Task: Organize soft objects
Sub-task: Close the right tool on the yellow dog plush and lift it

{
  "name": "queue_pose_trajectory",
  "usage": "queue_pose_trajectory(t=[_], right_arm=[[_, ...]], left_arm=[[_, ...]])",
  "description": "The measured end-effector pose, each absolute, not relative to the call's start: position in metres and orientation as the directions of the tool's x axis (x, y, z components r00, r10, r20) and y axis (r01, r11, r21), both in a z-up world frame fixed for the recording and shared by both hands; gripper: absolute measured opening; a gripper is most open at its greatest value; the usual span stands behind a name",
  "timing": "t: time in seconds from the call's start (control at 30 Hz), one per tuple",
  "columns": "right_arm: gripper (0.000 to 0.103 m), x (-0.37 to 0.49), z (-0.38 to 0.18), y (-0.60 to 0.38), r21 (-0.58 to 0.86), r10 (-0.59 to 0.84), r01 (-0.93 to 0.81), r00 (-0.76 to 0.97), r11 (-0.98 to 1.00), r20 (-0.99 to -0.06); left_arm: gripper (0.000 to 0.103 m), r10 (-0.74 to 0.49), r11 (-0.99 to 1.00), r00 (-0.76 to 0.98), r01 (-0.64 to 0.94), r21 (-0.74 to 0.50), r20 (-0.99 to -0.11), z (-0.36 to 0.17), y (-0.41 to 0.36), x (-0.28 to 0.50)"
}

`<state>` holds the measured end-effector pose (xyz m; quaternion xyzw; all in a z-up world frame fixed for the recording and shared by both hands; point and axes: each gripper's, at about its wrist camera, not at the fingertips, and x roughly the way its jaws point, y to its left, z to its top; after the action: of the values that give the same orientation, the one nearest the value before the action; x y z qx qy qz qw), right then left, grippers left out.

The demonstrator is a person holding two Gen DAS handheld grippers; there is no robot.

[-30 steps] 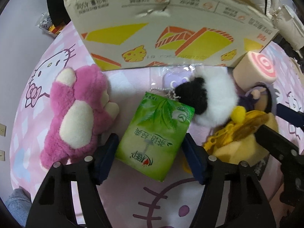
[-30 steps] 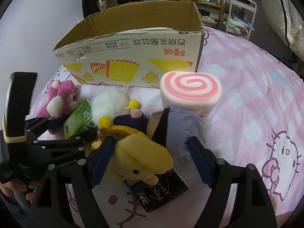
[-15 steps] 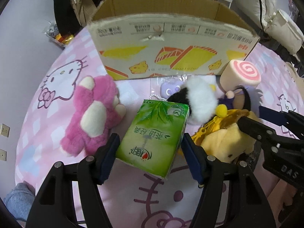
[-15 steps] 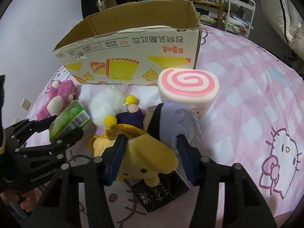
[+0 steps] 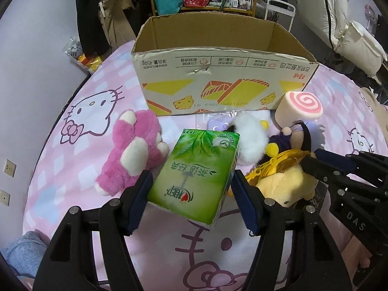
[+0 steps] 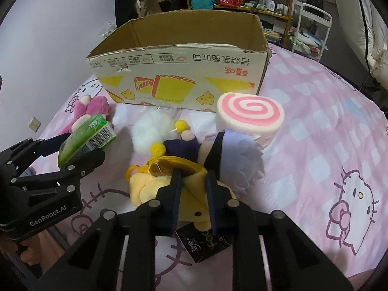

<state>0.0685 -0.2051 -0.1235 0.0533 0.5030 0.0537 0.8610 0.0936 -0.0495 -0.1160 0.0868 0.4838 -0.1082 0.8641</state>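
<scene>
My left gripper (image 5: 191, 181) is shut on a green tissue pack (image 5: 197, 174) and holds it above the pink bedspread; the pack also shows in the right wrist view (image 6: 84, 139). My right gripper (image 6: 192, 181) is shut on a yellow plush toy (image 6: 150, 185), which also shows in the left wrist view (image 5: 278, 184). An open cardboard box (image 5: 225, 84) stands behind. A pink plush bear (image 5: 133, 150), a white fluffy toy (image 5: 249, 135), a pink swirl roll cushion (image 5: 299, 108) and a purple-haired doll (image 6: 232, 155) lie in front of the box.
The Hello Kitty bedspread (image 6: 327, 145) stretches free to the right of the box. A black tag (image 6: 206, 242) lies under the yellow plush. A wall is at the left, shelves and a cart stand behind the bed.
My left gripper has lifted the tissue pack up and back from the bed. My right gripper has closed onto the yellow plush toy.
</scene>
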Motion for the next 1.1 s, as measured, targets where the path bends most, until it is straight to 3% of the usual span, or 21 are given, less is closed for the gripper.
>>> queue_pose_trajectory(t=[0.17, 0.37, 0.4, 0.47, 0.6, 0.77, 0.9, 1.1], right_arm=[[0.015, 0.064, -0.116, -0.212, 0.185, 0.168, -0.022, 0.531, 0.983, -0.83], [0.014, 0.042, -0.08, -0.219, 0.183, 0.135, -0.002, 0.682, 0.983, -0.719], [0.014, 0.038, -0.075, -0.22, 0.178, 0.126, 0.001, 0.705, 0.984, -0.698], [0.014, 0.031, -0.062, -0.22, 0.166, 0.106, 0.004, 0.753, 0.986, -0.649], [0.014, 0.029, -0.051, -0.219, 0.144, 0.089, -0.001, 0.789, 0.99, -0.607], [0.014, 0.036, -0.057, -0.217, 0.14, 0.096, -0.009, 0.773, 0.99, -0.627], [0.014, 0.036, -0.058, -0.217, 0.14, 0.095, -0.008, 0.774, 0.99, -0.626], [0.014, 0.037, -0.061, -0.219, 0.143, 0.097, -0.008, 0.775, 0.99, -0.625]], left_arm=[[0.066, -0.109, 0.963, 0.542, 0.266, 0.047, -0.833, -0.106, -0.049, 0.086], [0.063, -0.103, 0.964, 0.612, 0.255, 0.072, -0.784, -0.091, -0.044, 0.074], [0.061, -0.104, 0.964, 0.624, 0.255, 0.075, -0.775, -0.088, -0.044, 0.071], [0.048, -0.108, 0.963, 0.658, 0.255, 0.085, -0.745, -0.081, -0.044, 0.065], [0.043, -0.136, 0.958, 0.623, 0.28, 0.058, -0.77, -0.084, -0.045, 0.069], [0.043, -0.135, 0.966, 0.537, 0.257, 0.01, -0.833, -0.1, -0.041, 0.087], [0.056, -0.1, 0.977, 0.533, 0.213, 0.019, -0.84, -0.104, -0.035, 0.09], [0.059, -0.147, 0.971, 0.486, 0.236, -0.033, -0.862, -0.111, -0.038, 0.094]])
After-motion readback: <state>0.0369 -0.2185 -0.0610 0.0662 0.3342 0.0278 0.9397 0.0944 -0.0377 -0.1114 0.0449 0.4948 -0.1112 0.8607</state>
